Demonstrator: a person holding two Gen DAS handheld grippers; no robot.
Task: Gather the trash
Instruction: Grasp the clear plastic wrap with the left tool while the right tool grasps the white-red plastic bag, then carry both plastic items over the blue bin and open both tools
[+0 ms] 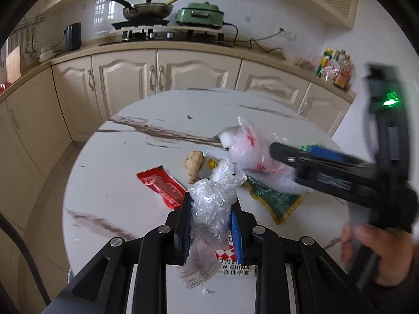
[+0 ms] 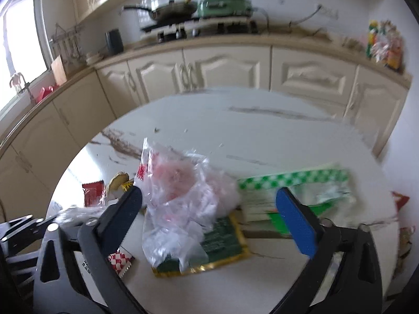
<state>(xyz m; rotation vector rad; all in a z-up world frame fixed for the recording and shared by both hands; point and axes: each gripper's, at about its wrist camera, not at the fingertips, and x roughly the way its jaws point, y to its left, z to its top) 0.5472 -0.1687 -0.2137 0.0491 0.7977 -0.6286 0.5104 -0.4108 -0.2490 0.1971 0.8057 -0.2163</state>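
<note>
My left gripper [image 1: 212, 201] is shut on a crumpled clear plastic wrap [image 1: 209, 209], held just above the white marble table [image 1: 117, 162]. My right gripper [image 2: 209, 198] is open, with a clear plastic bag with red print [image 2: 180, 193] between its fingers; the pads do not press it. In the left wrist view that bag [image 1: 248, 149] lies beside the right gripper [image 1: 298, 153], which a hand [image 1: 374, 248] holds. Under the bag lies a green and gold packet [image 2: 225, 246].
A red wrapper [image 1: 161, 184], a piece of ginger [image 1: 193, 164], a red-and-white checkered packet [image 2: 119, 259] and a green checked package [image 2: 296, 183] lie on the table. Cream cabinets [image 1: 125, 76] and a counter with a stove and pan [image 1: 146, 10] stand behind.
</note>
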